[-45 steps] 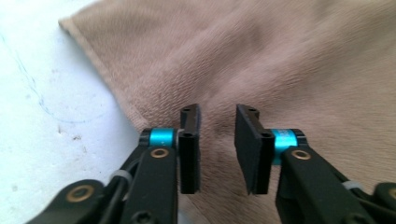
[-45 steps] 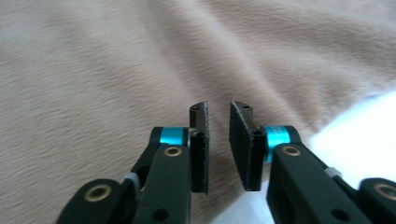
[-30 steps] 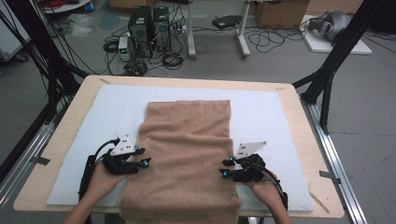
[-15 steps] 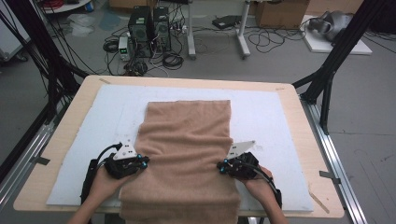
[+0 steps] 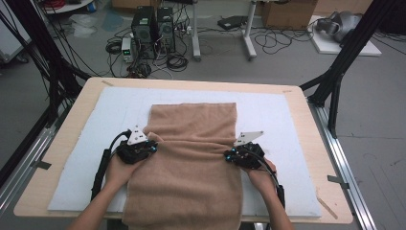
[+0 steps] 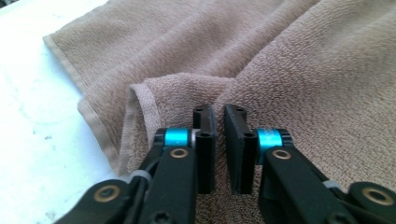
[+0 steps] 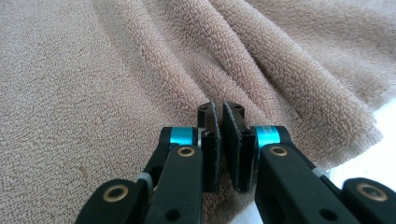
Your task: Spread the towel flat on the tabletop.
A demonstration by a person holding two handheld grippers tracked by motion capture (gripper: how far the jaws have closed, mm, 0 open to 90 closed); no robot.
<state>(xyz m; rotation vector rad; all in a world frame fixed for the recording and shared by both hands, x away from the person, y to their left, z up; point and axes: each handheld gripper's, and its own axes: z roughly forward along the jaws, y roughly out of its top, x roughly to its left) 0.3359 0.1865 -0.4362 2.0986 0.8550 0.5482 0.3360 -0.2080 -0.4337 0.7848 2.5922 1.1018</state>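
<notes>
In the high view, a person is working on a brown towel (image 5: 191,158) that is lying on the white mat (image 5: 282,115) of the table, with its near end hanging over the table's front edge. The left gripper (image 5: 152,147) is sitting at the towel's left edge and the right gripper (image 5: 231,154) at its right edge, and a raised wrinkle is running across the cloth between them, so I judge that the step in hand is pinching both side edges to begin a fold. In the left gripper view, the jaws are standing narrow, with only a thin gap, and they have just been closing and then easing a little; a small ridge of towel (image 6: 187,88) with its hemmed edge is bunching up just beyond their tips, but whether cloth is really clamped I cannot tell. In the right gripper view, the jaws are almost together, and thick folds of the towel (image 7: 261,70) are piling right in front of them. The next move is probably calling for lifting both edges evenly and carrying them forward, keeping the grip firm.
</notes>
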